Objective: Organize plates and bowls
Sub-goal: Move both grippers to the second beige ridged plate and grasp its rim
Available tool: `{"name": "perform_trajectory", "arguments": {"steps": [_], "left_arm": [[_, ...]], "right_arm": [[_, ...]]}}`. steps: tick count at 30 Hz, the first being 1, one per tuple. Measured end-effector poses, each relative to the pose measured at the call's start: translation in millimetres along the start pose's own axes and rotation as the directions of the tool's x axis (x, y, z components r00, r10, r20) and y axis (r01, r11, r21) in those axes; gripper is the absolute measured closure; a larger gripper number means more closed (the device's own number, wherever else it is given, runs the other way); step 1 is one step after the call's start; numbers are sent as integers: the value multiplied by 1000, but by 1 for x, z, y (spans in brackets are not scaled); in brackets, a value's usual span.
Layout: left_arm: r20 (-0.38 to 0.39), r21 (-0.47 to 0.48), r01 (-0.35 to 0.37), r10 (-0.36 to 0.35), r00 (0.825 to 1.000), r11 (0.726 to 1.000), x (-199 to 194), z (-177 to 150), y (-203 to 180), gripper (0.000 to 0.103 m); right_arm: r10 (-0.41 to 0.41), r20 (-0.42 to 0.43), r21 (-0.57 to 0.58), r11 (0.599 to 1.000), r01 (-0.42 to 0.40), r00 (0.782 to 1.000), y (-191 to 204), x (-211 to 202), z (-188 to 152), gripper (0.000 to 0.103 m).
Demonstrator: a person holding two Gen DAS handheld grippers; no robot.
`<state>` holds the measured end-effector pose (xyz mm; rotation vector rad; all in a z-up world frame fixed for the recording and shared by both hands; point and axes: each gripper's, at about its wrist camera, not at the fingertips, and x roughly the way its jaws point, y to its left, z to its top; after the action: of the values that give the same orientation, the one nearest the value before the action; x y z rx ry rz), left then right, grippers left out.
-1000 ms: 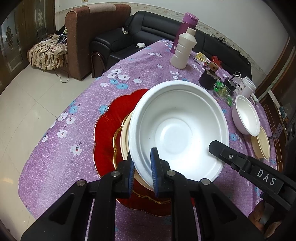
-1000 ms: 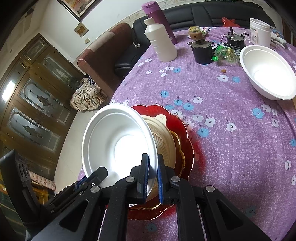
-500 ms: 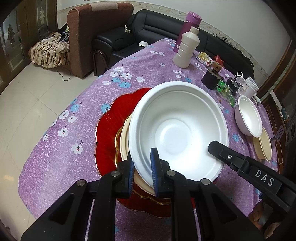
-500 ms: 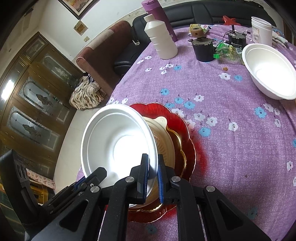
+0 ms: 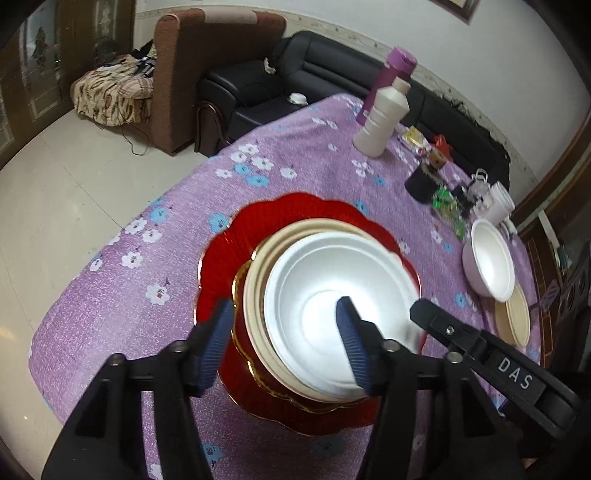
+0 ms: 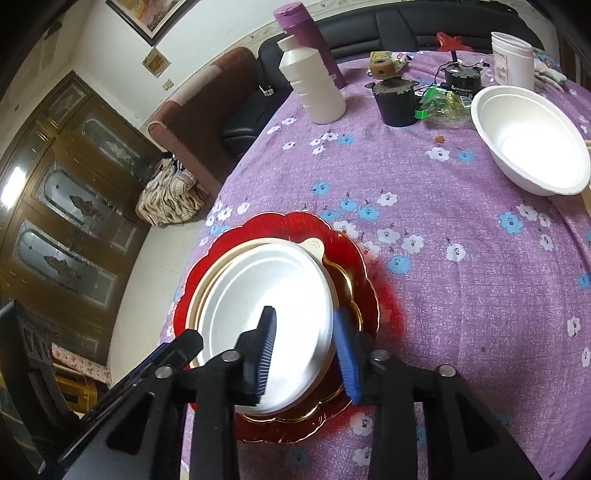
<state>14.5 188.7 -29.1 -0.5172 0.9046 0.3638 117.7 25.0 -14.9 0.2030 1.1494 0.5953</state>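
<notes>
A white foam bowl [image 5: 325, 295] rests in a cream plate [image 5: 258, 273] on a red scalloped plate [image 5: 221, 266] with a gold-rimmed plate between. My left gripper [image 5: 284, 339] is open, its jaws astride the bowl's near rim. My right gripper [image 6: 304, 354] is open too, straddling the bowl's [image 6: 266, 295] right rim above the red plate [image 6: 354, 258]. A second white bowl [image 6: 532, 140] sits far right; it also shows in the left wrist view [image 5: 491, 262] beside a cream dish [image 5: 517, 321].
On the purple flowered tablecloth [image 6: 461, 295] stand a white bottle [image 6: 314, 85], a purple flask [image 6: 310, 29], a dark pot [image 6: 395, 99], a white cup [image 6: 513, 59] and small clutter. Sofas and floor lie beyond the table's left edge.
Both grippers have opened and let go of the white bowl. The bowl has dropped from its tilt and now sits flat in the stack of plates.
</notes>
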Motion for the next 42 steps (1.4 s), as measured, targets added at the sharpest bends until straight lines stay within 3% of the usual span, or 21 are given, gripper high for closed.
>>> {"name": "perform_trajectory", "arguments": {"steps": [6,9,12,21,25,30,35,42], "left_arm": [[67,-109,5,3,998,994,-17,3,11,42],[104,-122,28,-15,994,992,-27,4,6,28],[105,-92,56,-46,993,994,-29,4,-10,28],[-34,106,177,-175,984,978,-12,-12,-101,28],[-82,195,219,-206,975,956,-3,-25,-149,28],[-175,289,302,-260,949,908,9,-44,-217,28],[-270,321,352,-271,924,879,33,-58,-277,28],[-322,332,335,-228,919,882,75,-65,-331,28]], "right_arm": [[41,18,18,999,-41,999,-4,-16,-3,51],[66,46,29,997,-67,997,-12,-32,-6,40],[80,66,55,995,-84,995,-26,-47,-6,36],[32,164,191,979,-64,986,-112,-106,-14,33],[-45,232,297,955,-26,972,-170,-141,-19,33],[-141,275,430,903,10,951,-237,-172,-23,33],[-189,293,521,854,9,937,-288,-187,-25,31],[-209,272,582,813,13,939,-335,-177,-4,31]]}}
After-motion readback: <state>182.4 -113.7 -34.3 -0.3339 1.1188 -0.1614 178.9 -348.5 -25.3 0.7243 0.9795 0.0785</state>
